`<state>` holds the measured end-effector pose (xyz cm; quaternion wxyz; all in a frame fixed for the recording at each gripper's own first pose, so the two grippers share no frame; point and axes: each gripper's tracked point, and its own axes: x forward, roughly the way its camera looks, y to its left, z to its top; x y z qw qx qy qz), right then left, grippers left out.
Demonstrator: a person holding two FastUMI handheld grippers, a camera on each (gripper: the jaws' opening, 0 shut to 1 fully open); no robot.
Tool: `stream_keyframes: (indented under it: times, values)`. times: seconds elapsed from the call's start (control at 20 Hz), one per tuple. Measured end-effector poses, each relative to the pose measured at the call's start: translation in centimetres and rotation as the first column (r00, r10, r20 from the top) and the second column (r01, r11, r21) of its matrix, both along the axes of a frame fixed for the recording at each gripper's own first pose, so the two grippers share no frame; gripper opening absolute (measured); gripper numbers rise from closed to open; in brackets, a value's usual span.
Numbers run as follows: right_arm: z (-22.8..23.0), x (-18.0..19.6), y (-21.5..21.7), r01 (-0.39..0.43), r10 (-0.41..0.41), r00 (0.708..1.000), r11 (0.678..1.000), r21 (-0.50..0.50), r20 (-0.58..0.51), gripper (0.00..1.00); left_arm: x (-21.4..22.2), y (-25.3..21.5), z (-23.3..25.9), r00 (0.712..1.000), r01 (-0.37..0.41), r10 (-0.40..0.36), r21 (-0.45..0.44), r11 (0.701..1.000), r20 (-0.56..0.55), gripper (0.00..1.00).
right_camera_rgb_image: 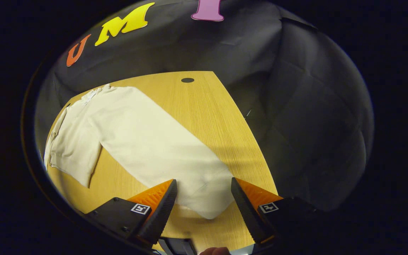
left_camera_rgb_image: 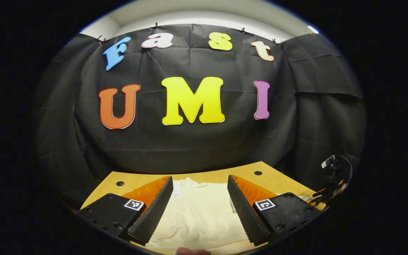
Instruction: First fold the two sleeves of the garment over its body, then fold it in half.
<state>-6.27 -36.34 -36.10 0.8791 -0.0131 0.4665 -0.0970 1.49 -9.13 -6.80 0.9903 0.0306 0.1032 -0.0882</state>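
Note:
A cream garment (right_camera_rgb_image: 143, 141) lies flat on the wooden table (right_camera_rgb_image: 204, 106). Its collar end (right_camera_rgb_image: 92, 95) is at the far left and one sleeve (right_camera_rgb_image: 74, 152) is spread out to the left of the body. The right gripper (right_camera_rgb_image: 203, 182) is open above the near corner of the cloth (right_camera_rgb_image: 209, 207), with a finger on either side of it. In the left gripper view the same garment (left_camera_rgb_image: 197, 212) shows between the spread fingers of the left gripper (left_camera_rgb_image: 200, 178), which is open and holds nothing. I cannot tell whether either gripper touches the cloth.
The table (left_camera_rgb_image: 273, 183) has a round cable hole (left_camera_rgb_image: 258, 173) near its far edge, and another hole (right_camera_rgb_image: 187, 80) appears in the right gripper view. A dark device with a cable (left_camera_rgb_image: 335, 171) hangs at the table's right edge. Black cloth walls close in behind and to the right.

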Motion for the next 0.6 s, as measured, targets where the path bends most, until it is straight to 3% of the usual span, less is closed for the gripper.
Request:
stream_keyframes:
  times: [0.2, 0.4, 0.55, 0.6]
  values:
    - [-1.4, -0.9, -0.5, 0.009, -0.008, 0.998, 1.000, 0.011, -0.068, 0.95, -0.2, 0.2, -0.7, 0.999, -0.013, 0.013, -0.015, 1.000, -0.031, 0.97]
    - [-2.2, -1.0, -0.5, 0.057, -0.055, 0.997, 0.997, 0.054, -0.053, 0.97, -0.4, 0.0, -1.0, 0.999, -0.017, 0.017, -0.009, 1.000, -0.039, 0.98]
    - [-2.0, -0.9, -0.1, 0.036, -0.033, 0.999, 0.998, 0.057, -0.043, 0.94, -0.6, 0.5, -1.4, 0.998, -0.035, 0.035, 0.003, 0.999, -0.055, 0.98]
    - [-2.1, -0.7, 0.3, 0.019, -0.016, 0.999, 0.998, 0.060, -0.044, 0.88, -0.5, 0.5, -1.4, 0.998, -0.037, 0.037, -0.003, 0.999, -0.059, 0.98]
